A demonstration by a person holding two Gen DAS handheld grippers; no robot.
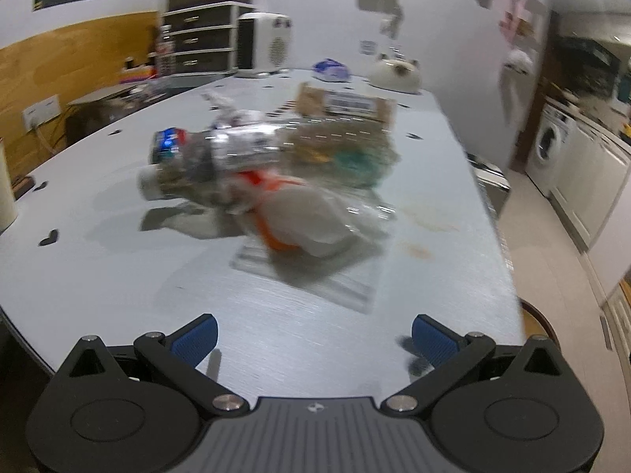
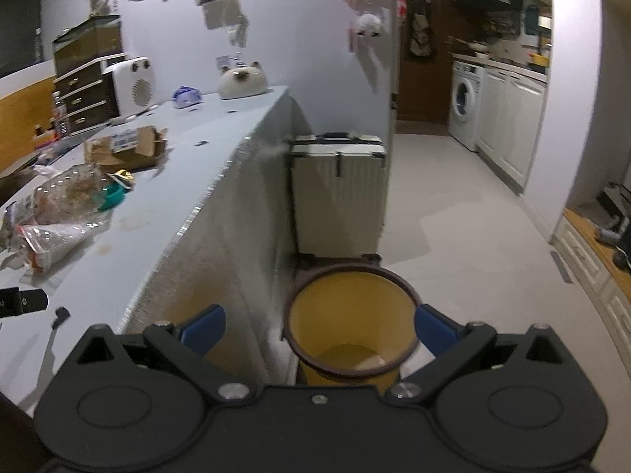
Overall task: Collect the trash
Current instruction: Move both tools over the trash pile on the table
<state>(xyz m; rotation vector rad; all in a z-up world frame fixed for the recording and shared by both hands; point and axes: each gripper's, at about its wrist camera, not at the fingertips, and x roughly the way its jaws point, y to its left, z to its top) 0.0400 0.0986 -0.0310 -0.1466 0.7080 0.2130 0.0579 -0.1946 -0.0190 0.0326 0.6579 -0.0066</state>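
Observation:
A heap of trash lies mid-table in the blurred left wrist view: a crushed clear plastic bottle (image 1: 221, 149) with a blue label, a white and orange wrapper (image 1: 299, 216), a clear plastic bag (image 1: 339, 146) and a torn cardboard box (image 1: 347, 104). My left gripper (image 1: 313, 339) is open and empty, low over the table, short of the heap. My right gripper (image 2: 319, 325) is open and empty, above a yellow trash bin (image 2: 351, 327) on the floor beside the table. The plastic bag (image 2: 67, 197) and box (image 2: 126, 146) also show at the left of the right wrist view.
The grey table (image 1: 276, 335) has brown stains (image 1: 418, 248) to the right of the heap. A white suitcase (image 2: 339, 193) stands behind the bin. A white heater (image 1: 264, 41), a cat-shaped white object (image 1: 394, 73) and a blue bag (image 1: 331, 69) sit at the table's far end.

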